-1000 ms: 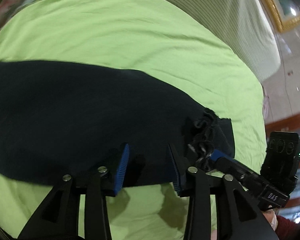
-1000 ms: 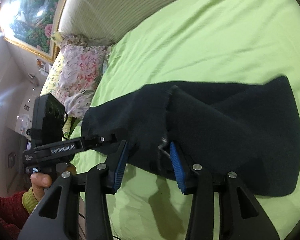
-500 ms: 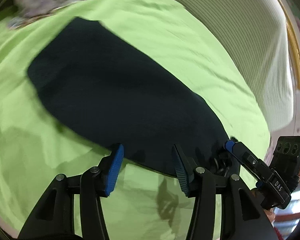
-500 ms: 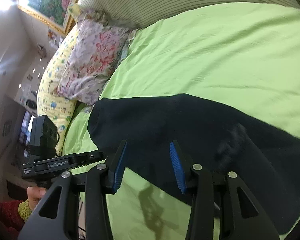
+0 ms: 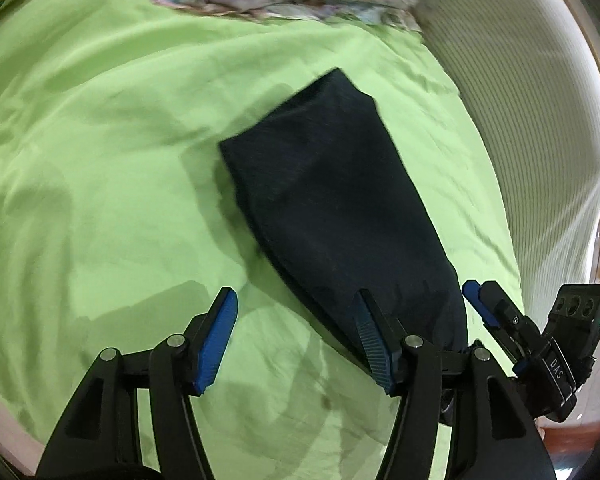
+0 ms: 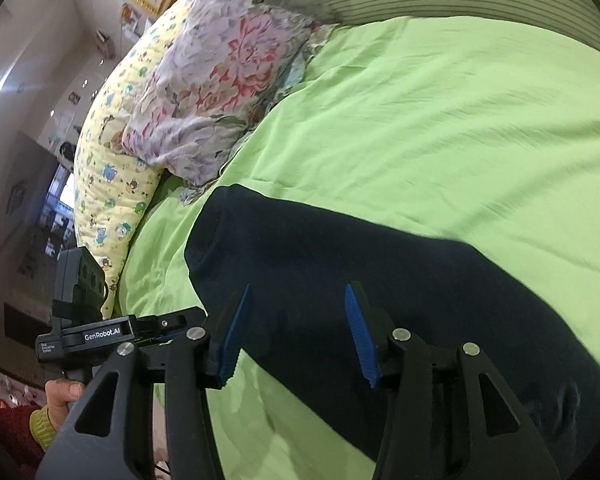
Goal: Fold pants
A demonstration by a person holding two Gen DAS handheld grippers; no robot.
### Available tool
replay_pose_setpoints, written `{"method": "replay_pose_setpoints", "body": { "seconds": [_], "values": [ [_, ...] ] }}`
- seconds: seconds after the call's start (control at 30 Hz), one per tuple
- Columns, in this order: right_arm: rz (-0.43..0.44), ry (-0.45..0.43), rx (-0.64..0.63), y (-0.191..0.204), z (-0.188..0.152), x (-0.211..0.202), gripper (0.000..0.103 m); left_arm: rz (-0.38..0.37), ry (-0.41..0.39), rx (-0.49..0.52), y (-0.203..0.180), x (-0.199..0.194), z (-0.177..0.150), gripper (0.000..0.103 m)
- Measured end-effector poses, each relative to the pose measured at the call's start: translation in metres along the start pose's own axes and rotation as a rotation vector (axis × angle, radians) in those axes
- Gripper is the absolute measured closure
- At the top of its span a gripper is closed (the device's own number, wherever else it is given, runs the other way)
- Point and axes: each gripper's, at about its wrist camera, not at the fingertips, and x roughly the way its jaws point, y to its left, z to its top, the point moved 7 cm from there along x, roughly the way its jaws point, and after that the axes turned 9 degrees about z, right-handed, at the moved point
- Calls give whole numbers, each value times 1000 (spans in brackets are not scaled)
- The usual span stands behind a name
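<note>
A lime-green bedsheet is carrying the dark pants, lying flat, their near end cut off behind the tools. The left gripper and right gripper are gaping empty, jaws just widening.

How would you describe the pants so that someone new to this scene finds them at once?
Start from the green sheet that covers the bed. The pants lie flat on it as a long folded strip, one end near the floral pillow. They are the only dark, plain thing there; all around them is light or patterned.
</note>
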Motion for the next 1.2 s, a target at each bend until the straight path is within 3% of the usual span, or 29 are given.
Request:
{"method": "replay_pose_setpoints", "body": {
  "seconds": [0.23,0.67,1.07,1.1,1.2],
  "values": [
    [-6,68,-71,7,24,29,52,-12,4,-51,8,9,11,41],
    [-20,216,-324,36,61,107,46,-37,24,-131,12,35,30,41],
    [21,411,-352,23,73,156,46,-47,-4,-169,11,40,38,43],
    [28,423,-346,22,74,159,47,-45,-10,-166,10,41,39,43],
    [86,437,-341,27,71,160,74,-39,-34,-150,7,41,40,47]
  ]
}}
